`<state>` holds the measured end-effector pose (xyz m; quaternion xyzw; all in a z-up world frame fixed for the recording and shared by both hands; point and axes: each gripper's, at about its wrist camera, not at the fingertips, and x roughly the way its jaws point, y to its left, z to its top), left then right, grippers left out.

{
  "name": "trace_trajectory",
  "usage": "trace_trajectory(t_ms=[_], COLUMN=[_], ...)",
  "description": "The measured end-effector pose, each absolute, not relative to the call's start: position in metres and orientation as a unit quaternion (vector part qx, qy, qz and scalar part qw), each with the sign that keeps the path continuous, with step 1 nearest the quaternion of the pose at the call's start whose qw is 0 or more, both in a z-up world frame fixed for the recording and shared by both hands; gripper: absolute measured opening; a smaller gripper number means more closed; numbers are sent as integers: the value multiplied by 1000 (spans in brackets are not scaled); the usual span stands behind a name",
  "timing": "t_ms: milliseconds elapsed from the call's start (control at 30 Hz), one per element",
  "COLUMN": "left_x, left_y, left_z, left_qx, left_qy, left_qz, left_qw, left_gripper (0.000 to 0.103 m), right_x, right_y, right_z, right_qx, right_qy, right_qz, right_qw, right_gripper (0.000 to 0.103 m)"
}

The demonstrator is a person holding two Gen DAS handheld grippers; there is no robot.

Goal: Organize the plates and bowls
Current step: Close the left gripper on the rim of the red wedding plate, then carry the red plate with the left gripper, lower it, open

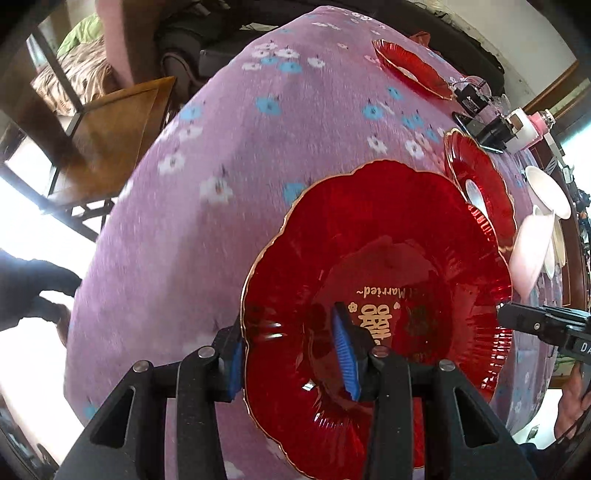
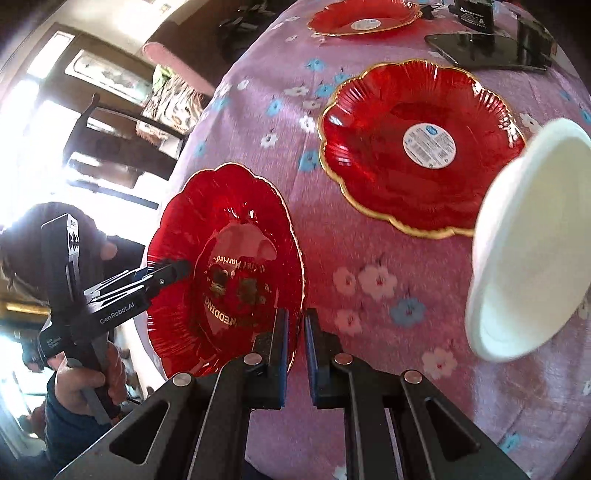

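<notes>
My left gripper [image 1: 291, 358] is shut on a red scalloped plate [image 1: 388, 266] with a gold rim and gold lettering. One finger lies inside the plate, the other outside its rim. From the right wrist this plate [image 2: 229, 229] is tilted at the table's left edge, with the left gripper [image 2: 170, 271] on its left rim. My right gripper [image 2: 295, 343] has its jaws almost together, just beside the plate's right rim, and seems to hold nothing. A second red plate [image 2: 421, 147] with a round white sticker lies on the cloth. A third red plate [image 2: 362, 16] lies farther back.
A pink floral cloth [image 1: 277, 129] covers the round table. White bowls [image 2: 528, 240] stand at the right edge. A black phone [image 2: 487, 48] and a black box [image 2: 472, 14] lie at the back. A wooden chair [image 1: 110, 129] stands beside the table. A hand [image 2: 81, 384] grips the left tool.
</notes>
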<state>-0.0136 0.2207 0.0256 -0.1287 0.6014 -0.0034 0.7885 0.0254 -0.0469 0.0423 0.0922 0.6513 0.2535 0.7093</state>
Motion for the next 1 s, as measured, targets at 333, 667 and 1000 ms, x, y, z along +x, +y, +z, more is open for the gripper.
trace_trajectory(t_ms=[333, 667, 1000], left_x=[-27, -41, -42], left_y=[208, 208, 179], left_z=[34, 74, 100], left_qx=[-158, -169, -148], left_qy=[586, 549, 536], left_qz=[7, 28, 3], left_qw=[795, 818, 831], left_gripper=[61, 65, 66], right_x=[24, 49, 100], right_y=[-58, -100, -96], right_z=[48, 80, 91], right_qx=[99, 119, 147], right_qy=[640, 576, 538], right_qz=[265, 251, 278], right_qw=[714, 769, 782], right_gripper=[12, 12, 12])
